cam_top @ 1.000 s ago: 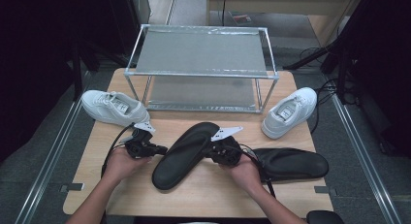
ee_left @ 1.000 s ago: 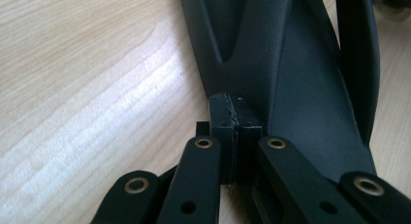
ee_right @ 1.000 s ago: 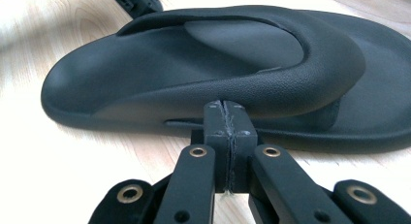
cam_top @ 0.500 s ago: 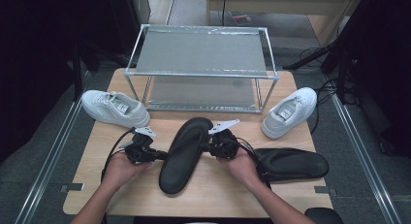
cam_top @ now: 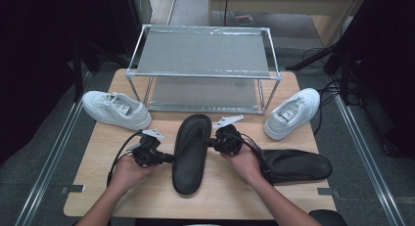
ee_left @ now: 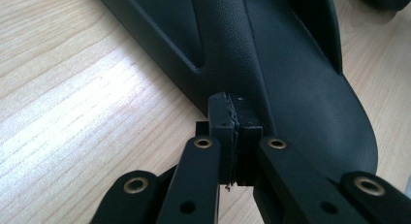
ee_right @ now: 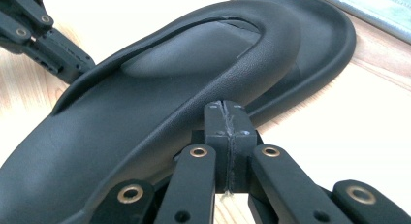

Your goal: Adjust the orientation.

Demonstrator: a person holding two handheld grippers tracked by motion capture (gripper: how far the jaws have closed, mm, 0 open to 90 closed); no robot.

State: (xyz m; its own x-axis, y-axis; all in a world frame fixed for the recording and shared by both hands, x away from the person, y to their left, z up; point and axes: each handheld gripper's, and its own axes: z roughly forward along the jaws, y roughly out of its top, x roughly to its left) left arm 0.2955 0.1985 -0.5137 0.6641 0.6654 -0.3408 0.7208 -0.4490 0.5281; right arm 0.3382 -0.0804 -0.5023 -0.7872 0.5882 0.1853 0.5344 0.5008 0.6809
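A black sandal (cam_top: pixel 191 152) lies in the middle of the wooden table (cam_top: pixel 142 199), its toe toward the rack. My left gripper (cam_top: pixel 171 158) is shut, nothing between its jaws, and its tip rests against the sandal's left edge. In the left gripper view the closed tip (ee_left: pixel 235 105) meets the sandal's side (ee_left: pixel 291 78). My right gripper (cam_top: pixel 209 143) is shut too, with its tip against the sandal's right edge. The right gripper view shows its closed tip (ee_right: pixel 227 107) touching the strap side of the sandal (ee_right: pixel 169 88), with the left gripper (ee_right: pixel 29 25) beyond.
A second black sandal (cam_top: pixel 293 165) lies at the right, beside my right forearm. One white sneaker (cam_top: pixel 115 108) sits at the left and another (cam_top: pixel 292 112) at the right. A two-level metal shoe rack (cam_top: pixel 203 52) stands at the back.
The middle sandal has turned from a slant to nearly straight, toe toward the rack. Both grippers stayed at its sides, shut throughout.
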